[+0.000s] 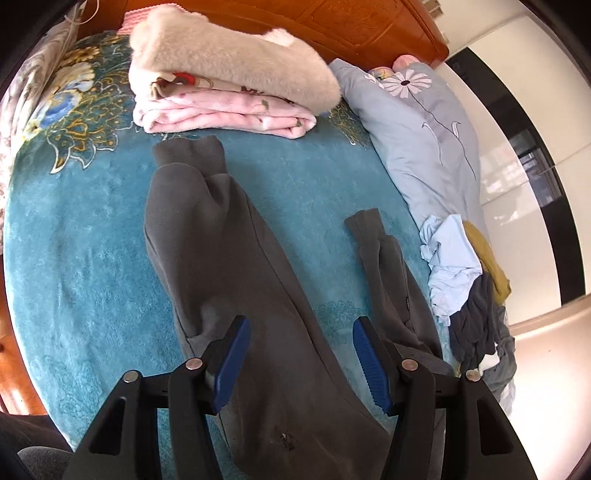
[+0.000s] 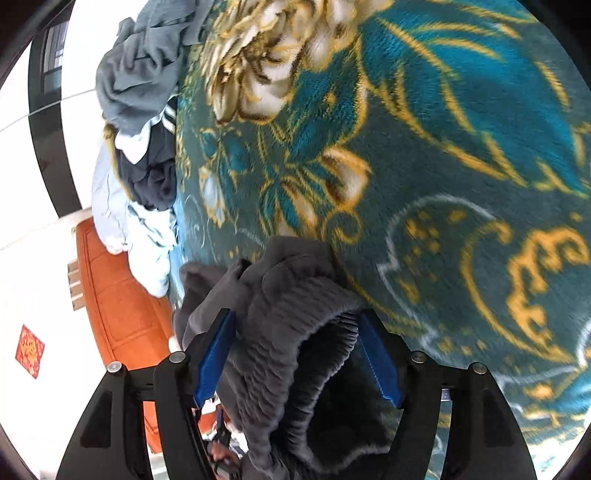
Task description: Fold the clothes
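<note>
Dark grey sweatpants (image 1: 221,251) lie spread on the teal floral blanket (image 1: 81,258), legs pointing away, cuffs toward the folded blankets. My left gripper (image 1: 301,356) is open and hovers over the left leg near the crotch, blue pads on either side, touching nothing. In the right wrist view, the ribbed elastic waistband (image 2: 288,332) of the sweatpants sits bunched between the wide-open jaws of my right gripper (image 2: 297,354); the pads do not press on it.
A folded pink and beige blanket stack (image 1: 229,85) lies by the wooden headboard (image 1: 332,18). A grey-blue flowered pillow (image 1: 424,122) and a heap of unfolded clothes (image 1: 465,273) lie along the bed's right edge; the heap also shows in the right wrist view (image 2: 140,147).
</note>
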`<state>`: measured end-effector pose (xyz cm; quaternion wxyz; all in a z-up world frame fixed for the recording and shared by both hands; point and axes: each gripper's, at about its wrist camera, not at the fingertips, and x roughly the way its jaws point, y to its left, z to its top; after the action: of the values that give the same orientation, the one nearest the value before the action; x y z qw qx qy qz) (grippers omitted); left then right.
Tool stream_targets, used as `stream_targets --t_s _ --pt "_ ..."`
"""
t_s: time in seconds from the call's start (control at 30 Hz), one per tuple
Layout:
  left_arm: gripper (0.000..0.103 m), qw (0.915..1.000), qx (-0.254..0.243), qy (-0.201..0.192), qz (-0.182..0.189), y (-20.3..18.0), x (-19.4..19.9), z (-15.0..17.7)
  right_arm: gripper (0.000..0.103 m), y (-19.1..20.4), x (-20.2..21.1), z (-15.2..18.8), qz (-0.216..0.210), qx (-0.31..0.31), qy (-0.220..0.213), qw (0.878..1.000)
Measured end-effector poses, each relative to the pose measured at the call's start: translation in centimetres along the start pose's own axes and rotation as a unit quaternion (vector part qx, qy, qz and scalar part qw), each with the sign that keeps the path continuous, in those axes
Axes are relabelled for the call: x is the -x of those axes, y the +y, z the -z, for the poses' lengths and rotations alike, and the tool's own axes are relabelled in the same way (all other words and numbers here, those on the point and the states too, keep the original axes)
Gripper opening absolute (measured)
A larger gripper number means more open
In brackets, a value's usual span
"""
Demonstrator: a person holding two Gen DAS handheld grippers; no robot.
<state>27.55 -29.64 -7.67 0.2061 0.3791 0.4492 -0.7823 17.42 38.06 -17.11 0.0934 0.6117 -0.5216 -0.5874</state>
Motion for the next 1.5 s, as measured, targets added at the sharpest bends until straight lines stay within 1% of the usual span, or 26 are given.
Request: stream_targets --t_s 0.07,0.1,0.13,0.17,0.2,0.23,0.27,0.33,0.37,0.47,0.57,0.63,0.7,0.77,0.8,0.87,0.9,0.93,0.97,1.0,1.1,1.23,1.3,1.37,1.43,1.5 --pt "0.062 1.0 0.006 0.003 -0.003 0.2 -0.1 0.0 0.071 0.8 -0.3 -0.1 0.012 0.005 -0.009 1.0" --pt "0.062 0.9999 0.01 0.005 -0.005 0.3 -0.2 0.0 0.068 1.4 0.0 -0.2 0.016 0.015 -0.019 1.0" --pt "0.062 0.9999 0.012 0.006 -0.006 0.4 -0.3 0.0 0.056 1.9 0.3 -0.4 0.019 0.026 -0.03 0.999" --pt "0.062 0.9999 0.013 0.007 -0.007 0.5 -0.3 0.1 0.044 2.2 0.5 -0.7 0.008 0.025 -0.032 0.999" --pt "0.062 0.9998 0.014 0.008 -0.009 0.6 -0.4 0.1 0.043 2.5 0.7 -1.0 -0.004 0.024 -0.035 0.999" --pt "0.062 0.9998 0.016 0.009 -0.01 0.6 -0.5 0.2 0.038 3.4 1.0 -1.2 -0.004 0.038 -0.042 0.998" --pt "0.062 0.9997 0.017 0.01 -0.011 0.7 -0.5 0.2 0.027 4.3 1.2 -1.4 -0.004 0.052 -0.048 0.997" --pt "0.062 0.9996 0.02 0.011 -0.014 0.8 -0.7 0.3 0.016 6.9 1.2 -1.4 0.032 0.11 -0.049 0.992" --pt "0.062 0.9996 0.021 0.012 -0.015 0.9 -0.7 0.4 0.015 7.7 1.3 -1.4 0.045 0.13 -0.045 0.989" --pt "0.062 0.9996 0.015 0.012 -0.019 0.7 -0.7 0.5 0.013 11.0 0.8 -1.3 0.068 0.189 -0.049 0.978" --pt "0.062 0.9996 0.017 0.01 -0.02 0.8 -0.5 0.5 0.011 13.9 1.8 -0.9 0.055 0.222 -0.069 0.971" --pt "0.062 0.9995 0.022 0.009 -0.021 1.1 -0.4 0.5 0.011 17.3 3.1 0.0 0.021 0.274 -0.089 0.957" --pt "0.062 0.9992 0.031 0.012 -0.021 1.4 -0.6 0.5 0.011 20.4 5.1 1.8 -0.006 0.342 -0.111 0.933" --pt "0.062 0.9989 0.037 0.019 -0.02 1.5 -1.1 0.5 0.011 21.5 6.1 2.7 -0.007 0.38 -0.125 0.916" --pt "0.062 0.9989 0.036 0.023 -0.021 1.4 -1.2 0.5 0.011 21.3 6.1 2.5 0.004 0.385 -0.129 0.914" --pt "0.062 0.9989 0.027 0.028 -0.026 1.1 -1.5 0.5 0.011 19.0 4.7 0.3 0.074 0.359 -0.129 0.921" --pt "0.062 0.999 0.021 0.029 -0.027 0.9 -1.5 0.5 0.011 17.0 3.6 -1.1 0.124 0.322 -0.122 0.931" --pt "0.062 0.9991 0.017 0.03 -0.026 0.8 -1.5 0.6 0.011 15.0 2.5 -2.5 0.172 0.285 -0.115 0.936" --pt "0.062 0.9991 0.016 0.03 -0.024 0.8 -1.5 0.6 0.011 13.2 1.9 -3.2 0.182 0.247 -0.106 0.946" --pt "0.062 0.9991 0.017 0.033 -0.02 0.8 -1.6 0.7 0.011 11.9 1.7 -3.5 0.174 0.221 -0.108 0.954" --pt "0.062 0.9987 0.022 0.044 -0.016 0.7 -2.1 0.5 0.011 10.8 0.8 -3.5 0.181 0.212 -0.108 0.954" --pt "0.062 0.9978 0.036 0.055 0.011 -0.2 -3.2 -0.1 0.011 12.7 0.5 -3.5 0.196 0.259 -0.11 0.939" --pt "0.062 0.9955 0.061 0.067 0.03 -0.9 -4.6 -0.5 0.012 13.1 0.3 -3.3 0.219 0.284 -0.107 0.927" --pt "0.062 0.9915 0.085 0.087 0.046 -1.8 -6.6 -1.1 0.013 13.3 -0.8 -3.3 0.24 0.294 -0.099 0.92" --pt "0.062 0.9887 0.095 0.103 0.053 -3.1 -8.6 -1.7 0.014 13.1 -1.3 -3.4 0.25 0.294 -0.093 0.918" --pt "0.062 0.9887 0.086 0.114 0.046 -4.8 -10.6 -2.5 0.014 12.8 -1.6 -3.6 0.256 0.291 -0.087 0.918"
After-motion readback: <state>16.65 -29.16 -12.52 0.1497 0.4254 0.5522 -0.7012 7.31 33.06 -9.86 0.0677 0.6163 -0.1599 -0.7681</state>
